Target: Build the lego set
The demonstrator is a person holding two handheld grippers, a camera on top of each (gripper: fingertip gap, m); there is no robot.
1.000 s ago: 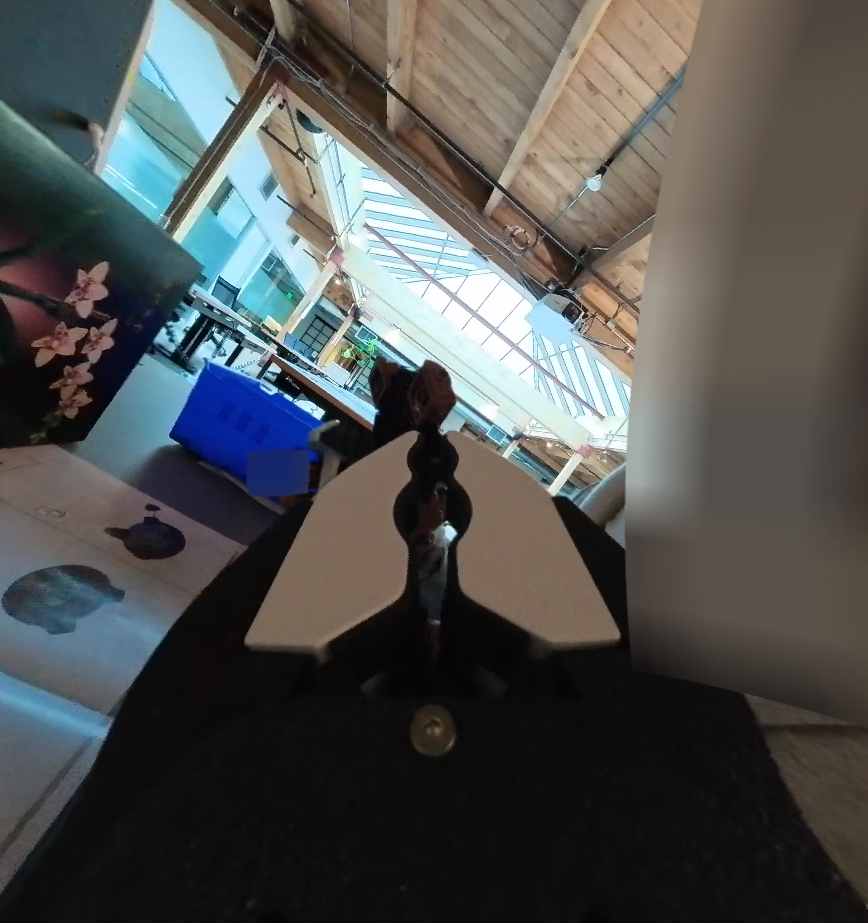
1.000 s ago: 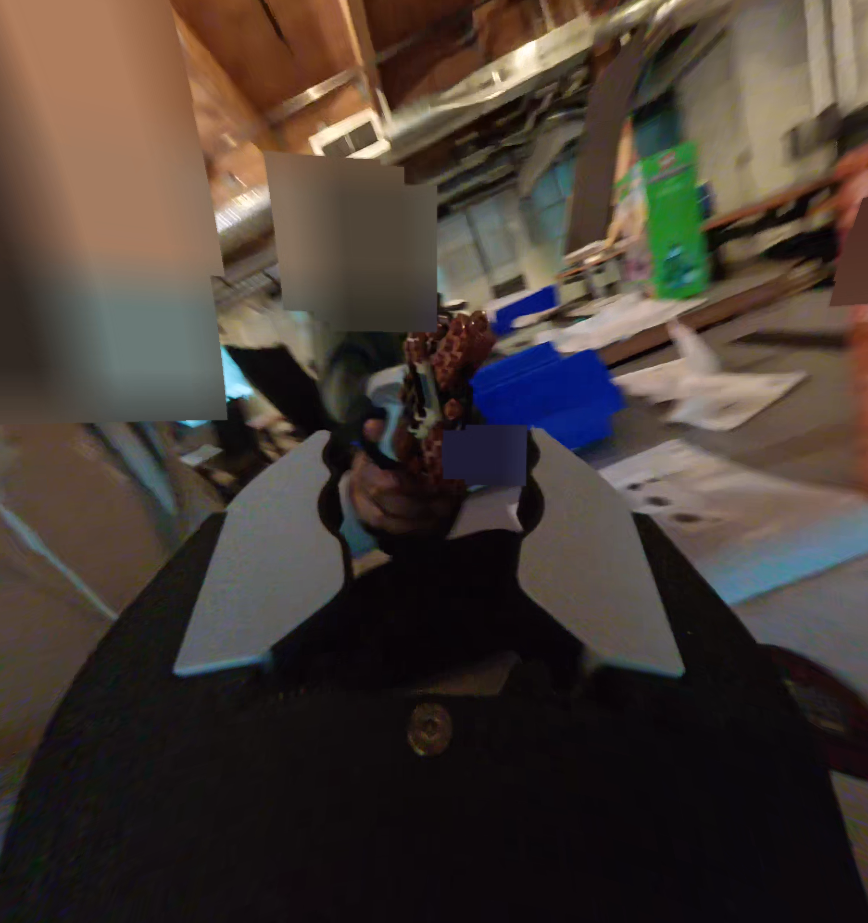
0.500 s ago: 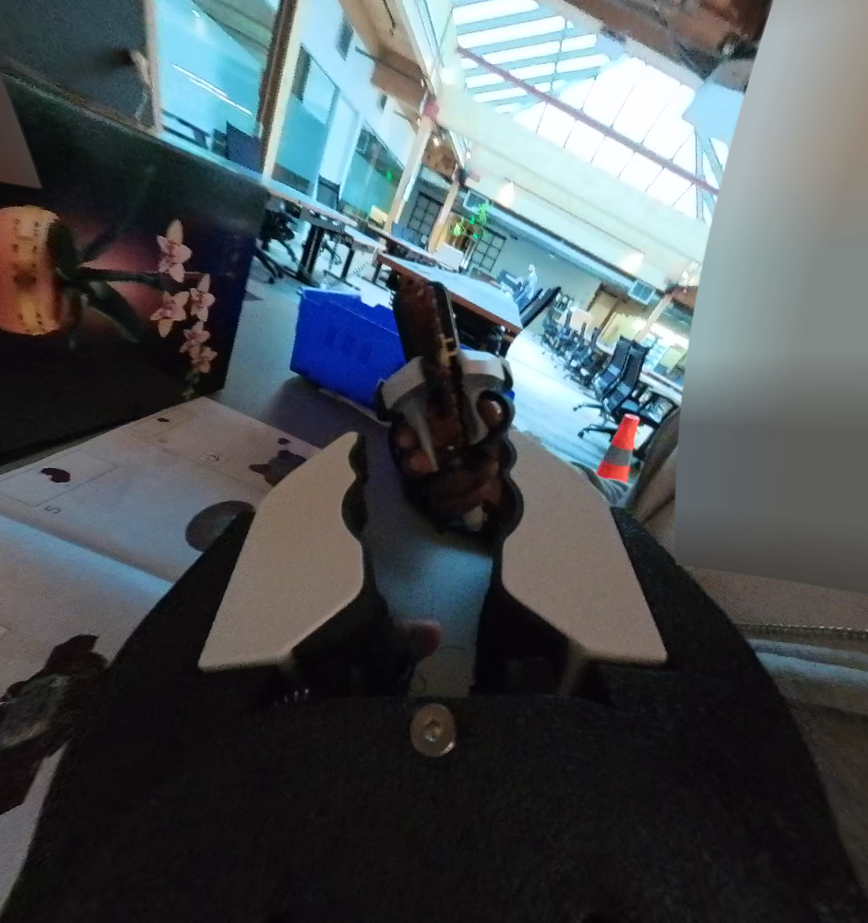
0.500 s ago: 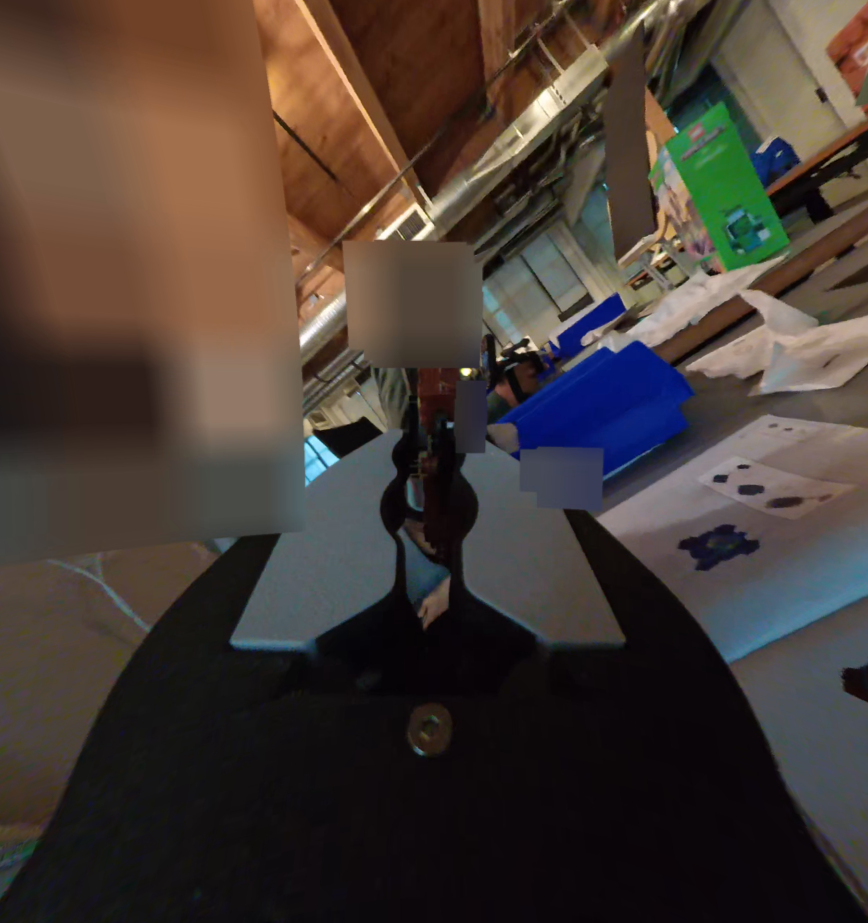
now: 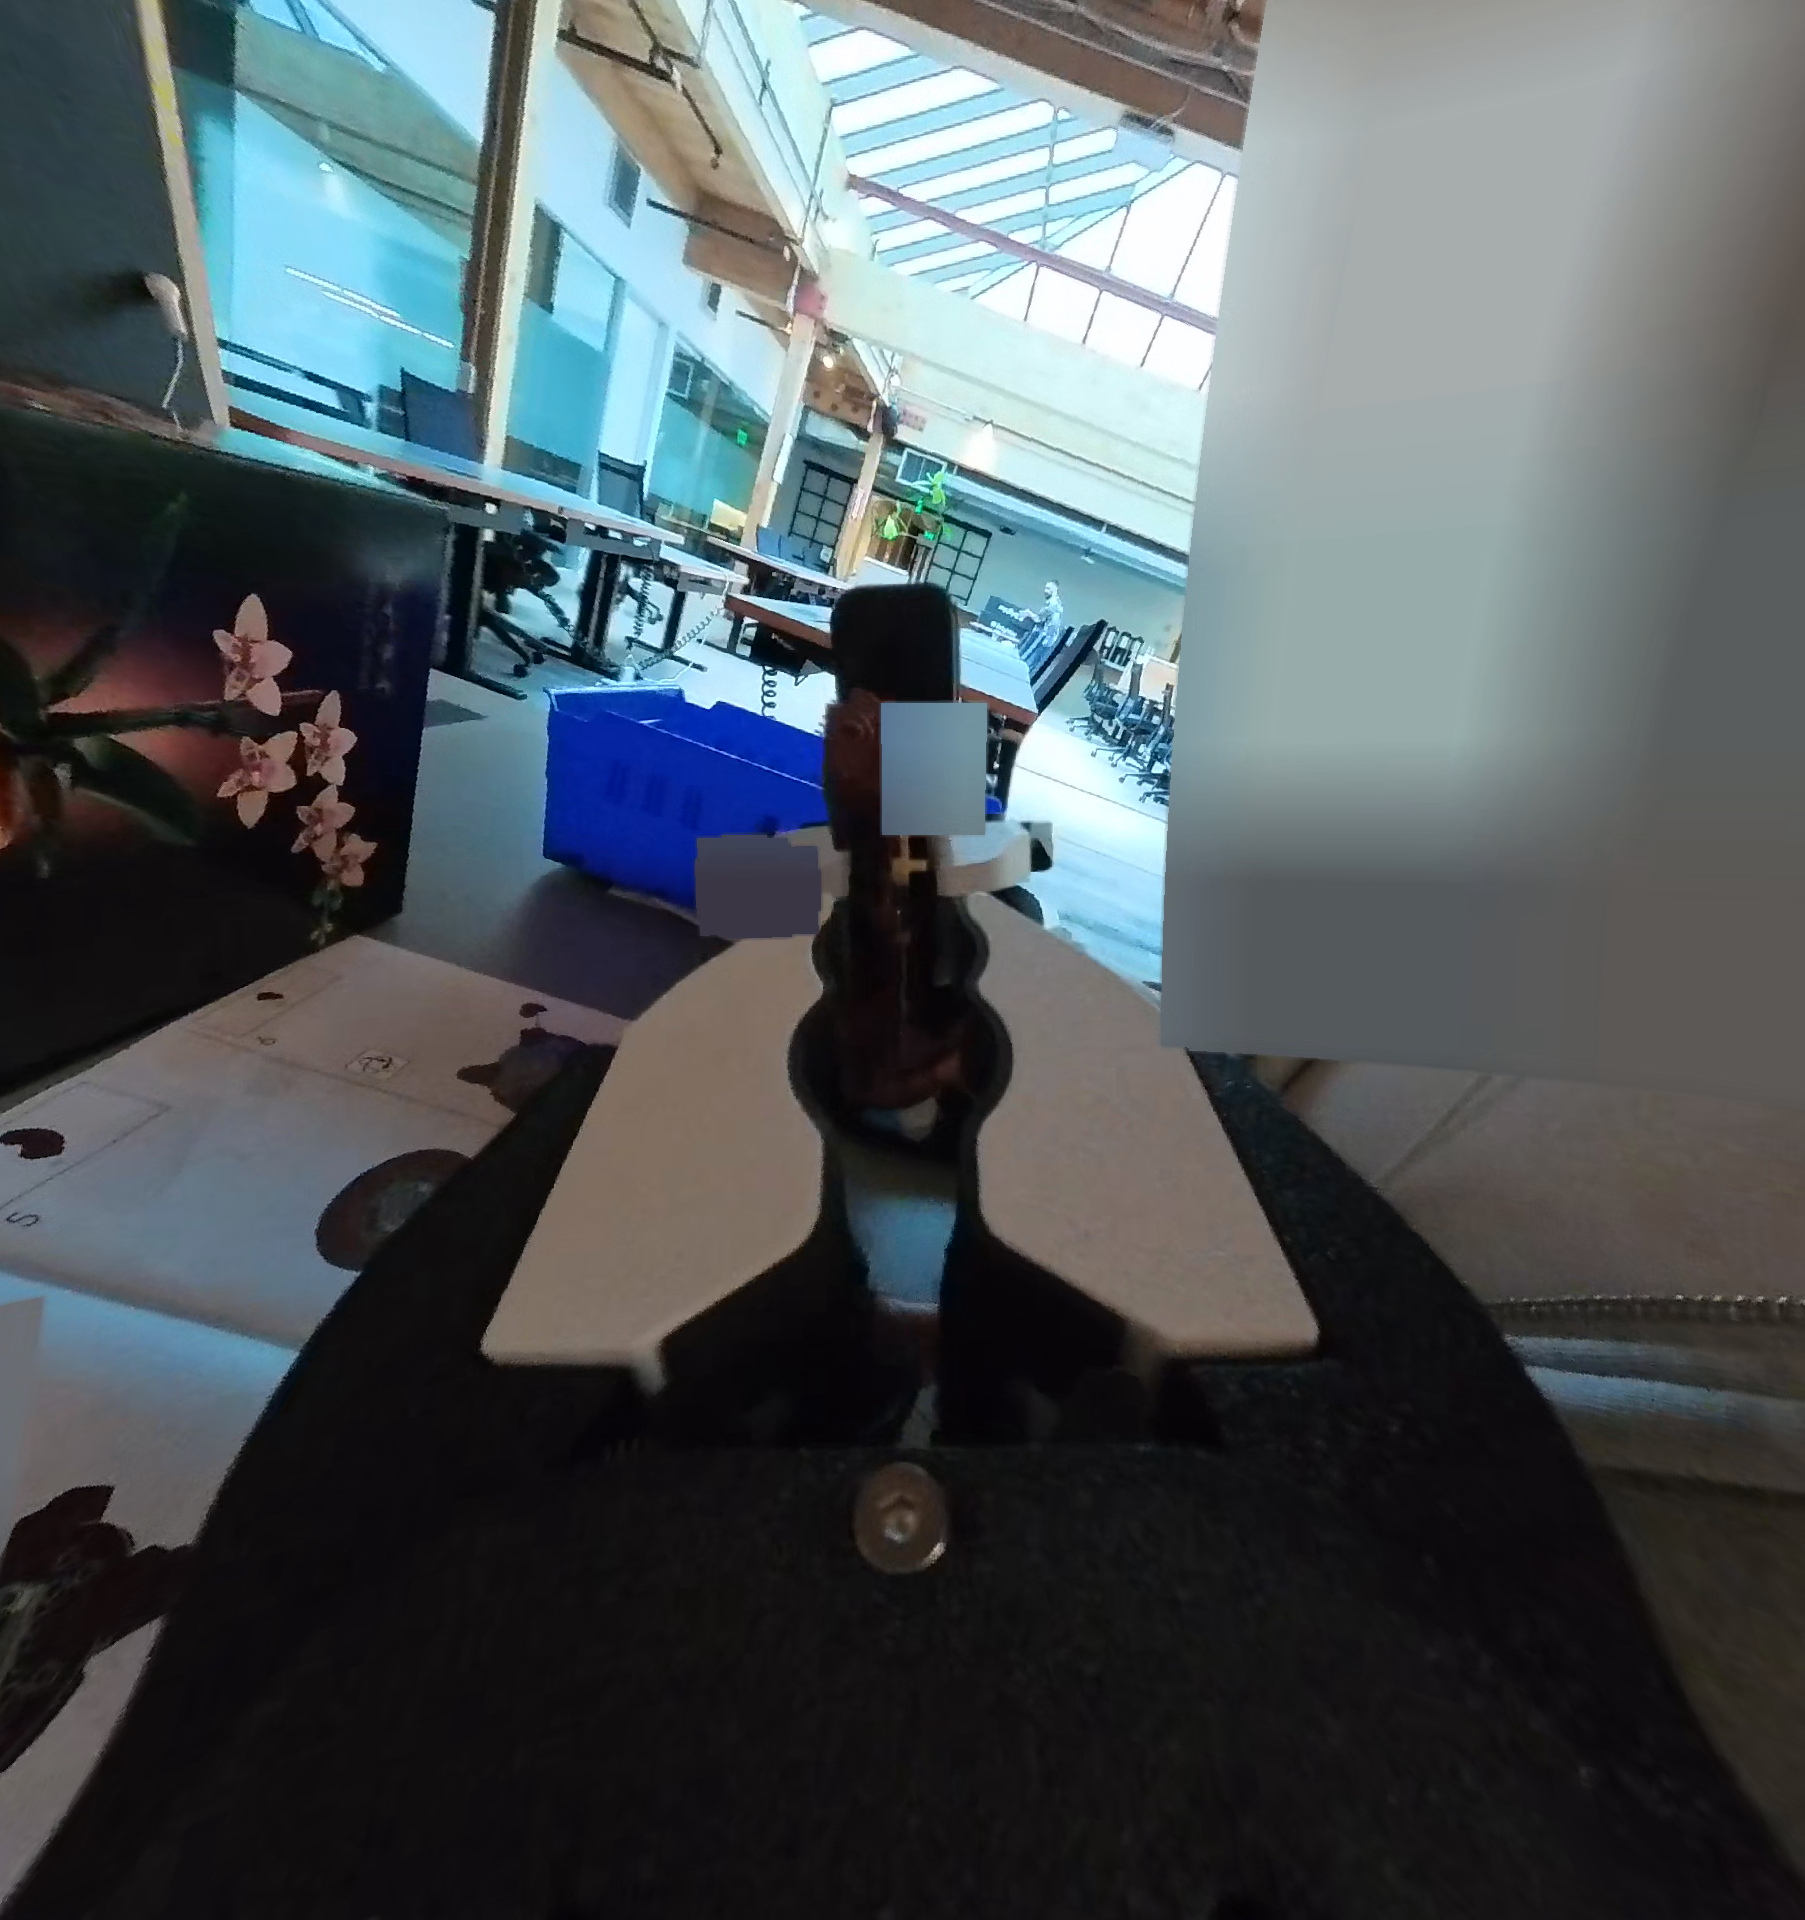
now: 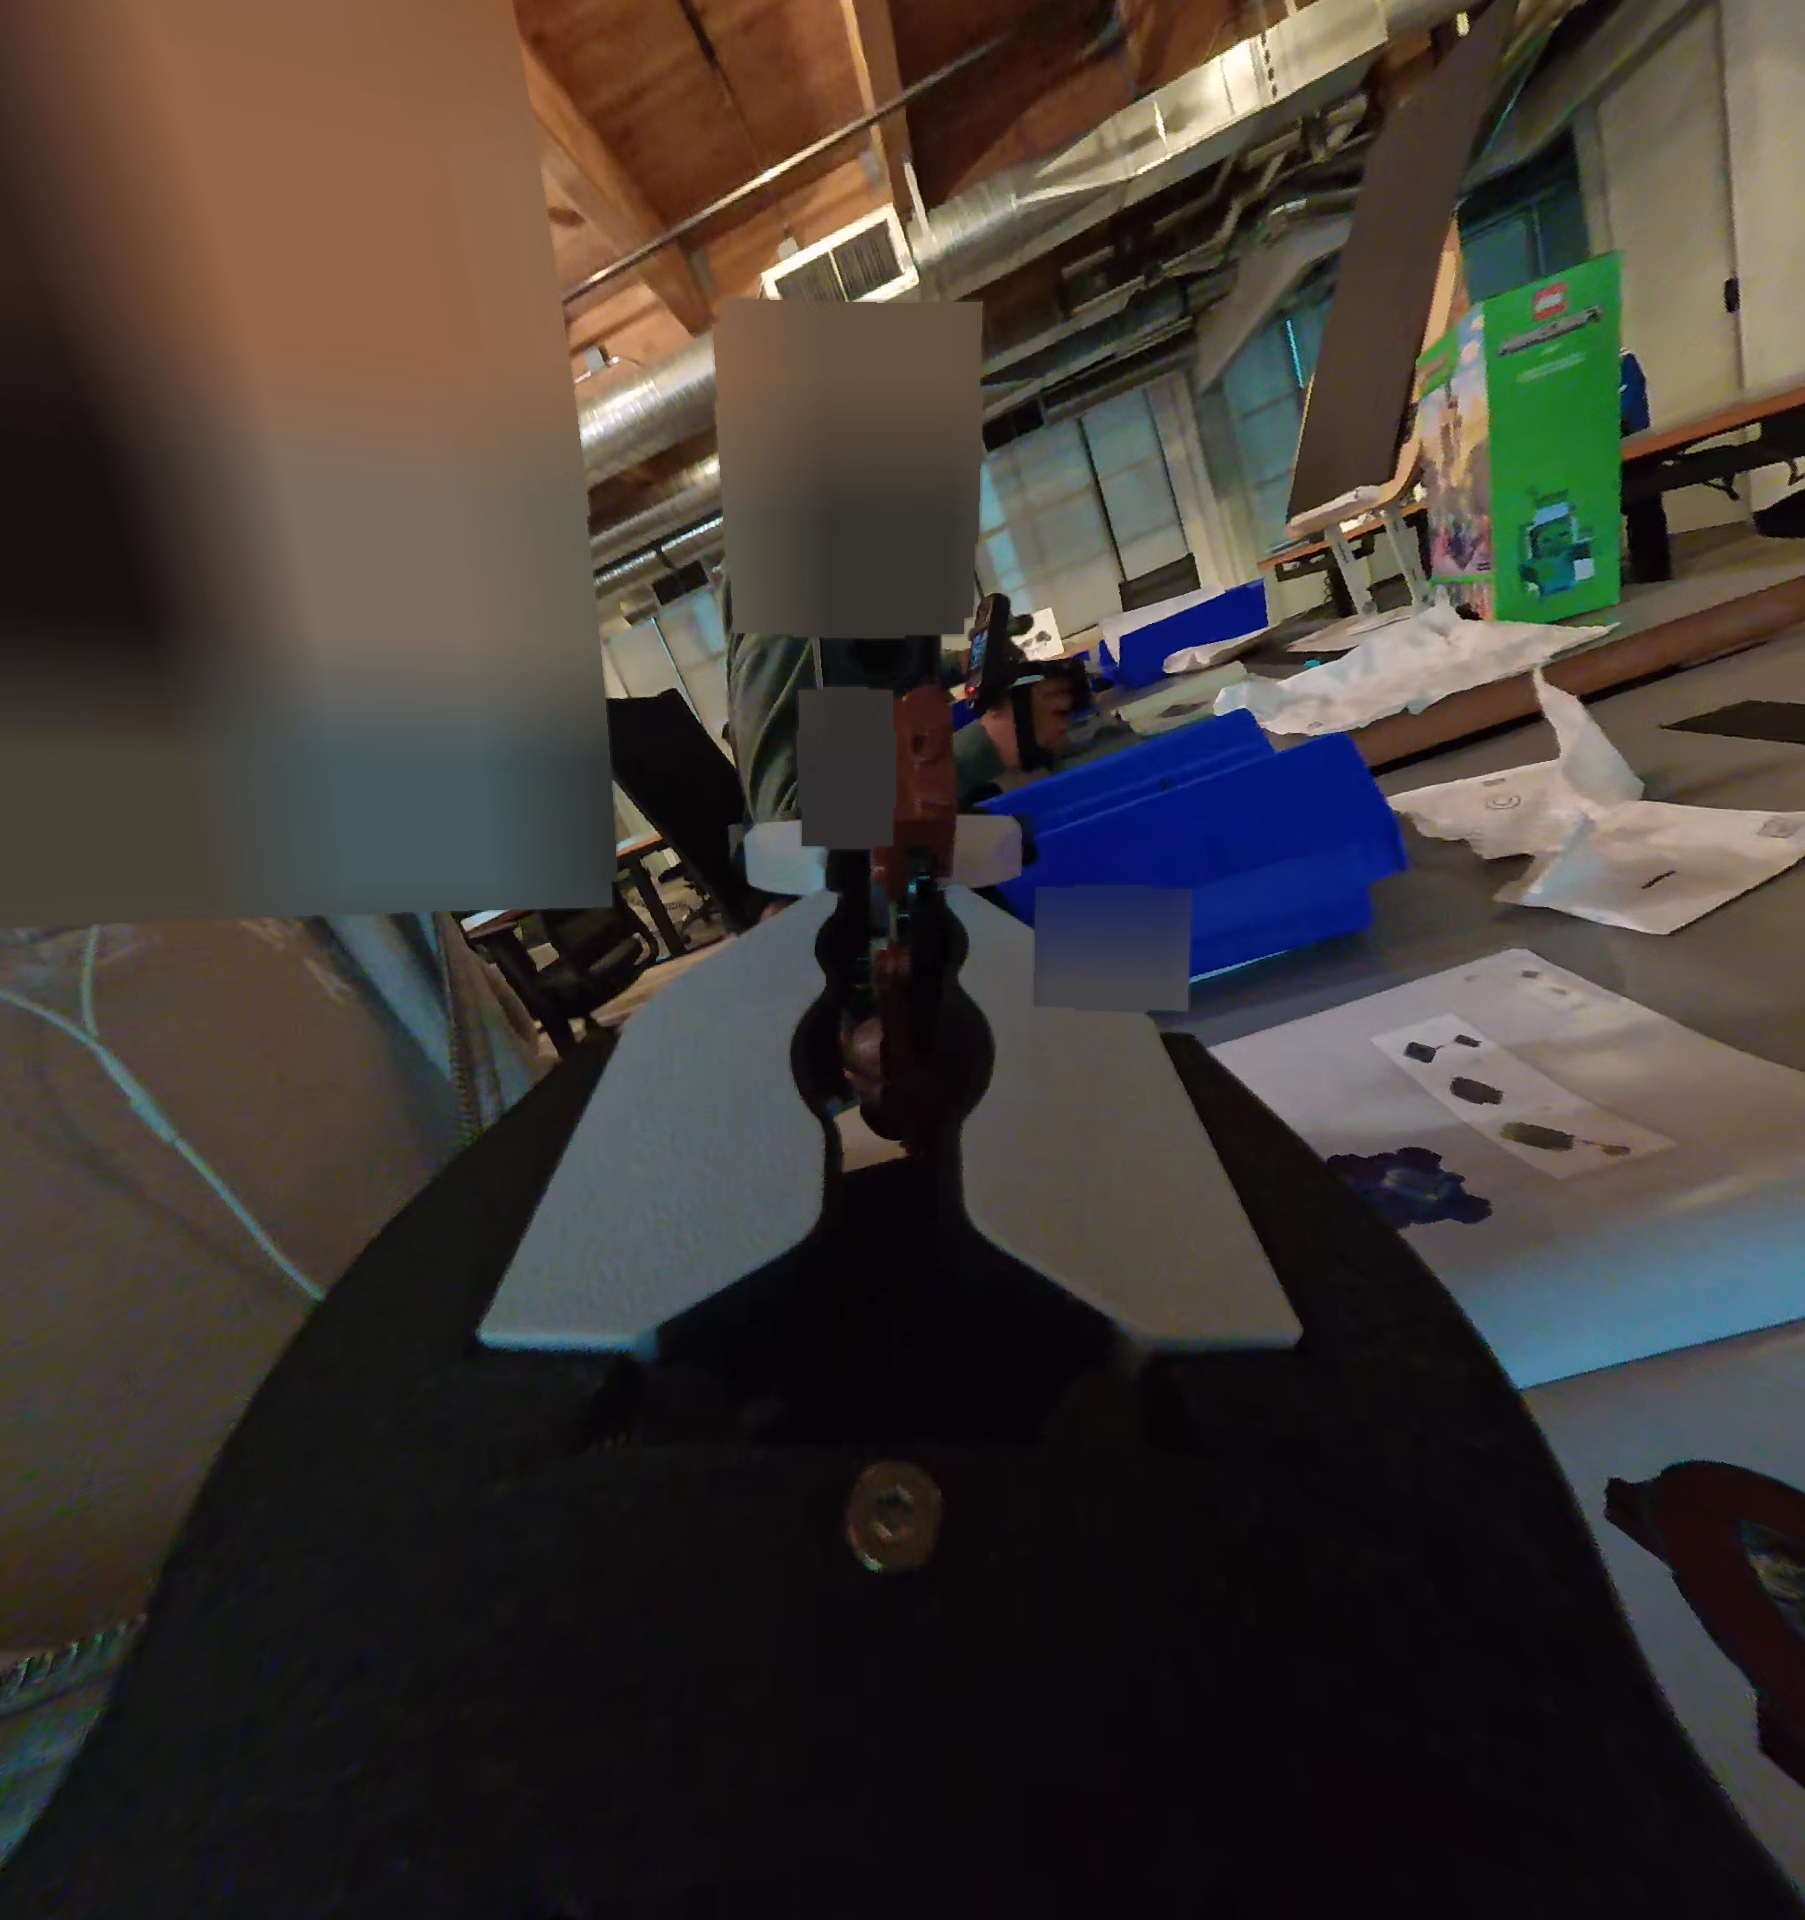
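Nearest, left gripper [image 5: 900, 940] fingers [image 5: 732, 1101] drawn narrow, pressed on a brown brick assembly [image 5: 862, 790] kept upright and off the surface [image 5: 524, 935]. Right gripper [image 6: 893, 935] fingers [image 6: 711, 1101] likewise narrow, clamped on the same brown piece from the opposite side, steadying it. Beyond, printed sheets [image 6: 1500, 1101]; farther, blue bin [image 5: 669, 800], flowered box [image 5: 181, 727] far left

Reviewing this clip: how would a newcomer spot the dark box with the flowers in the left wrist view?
Start at the grey table. At its left edge, left of the blue bin, stands the dark box. Only it bears pale pink blossoms on a branch.
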